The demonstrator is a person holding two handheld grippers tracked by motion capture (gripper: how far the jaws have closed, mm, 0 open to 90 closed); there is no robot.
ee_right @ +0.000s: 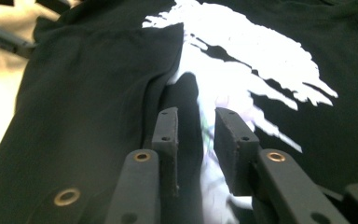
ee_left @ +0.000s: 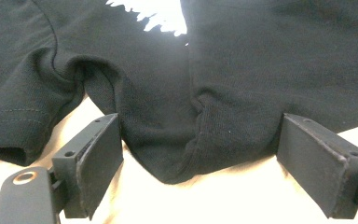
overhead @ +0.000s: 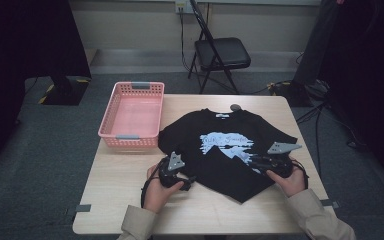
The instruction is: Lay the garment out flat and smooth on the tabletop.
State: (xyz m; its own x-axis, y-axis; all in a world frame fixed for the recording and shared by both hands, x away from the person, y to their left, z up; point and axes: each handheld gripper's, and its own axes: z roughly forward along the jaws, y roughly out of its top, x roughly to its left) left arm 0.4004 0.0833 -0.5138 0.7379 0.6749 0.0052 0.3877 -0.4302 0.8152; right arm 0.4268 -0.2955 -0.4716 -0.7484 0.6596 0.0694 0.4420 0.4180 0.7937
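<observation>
Soft black cotton T-shirt (overhead: 225, 150) with pale blue print lies skewed, collar pointing away on wooden worktop (overhead: 125, 200). Left tool (ee_left: 200, 161) gapes around its hem; right tool (ee_right: 193, 135) sits slightly parted, gripping nothing.

Bare wooden surface (overhead: 120, 200) is lying open along your near edge and left side. The pink plastic basket (overhead: 132, 115) is blocking the far-left corner; the spread black printed T-shirt (overhead: 230, 147) is covering the middle.

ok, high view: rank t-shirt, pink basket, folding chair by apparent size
1. black t-shirt, largest.
2. pink basket and folding chair: they look alike, and the chair stands farther from the camera, so I won't rank them.
</observation>
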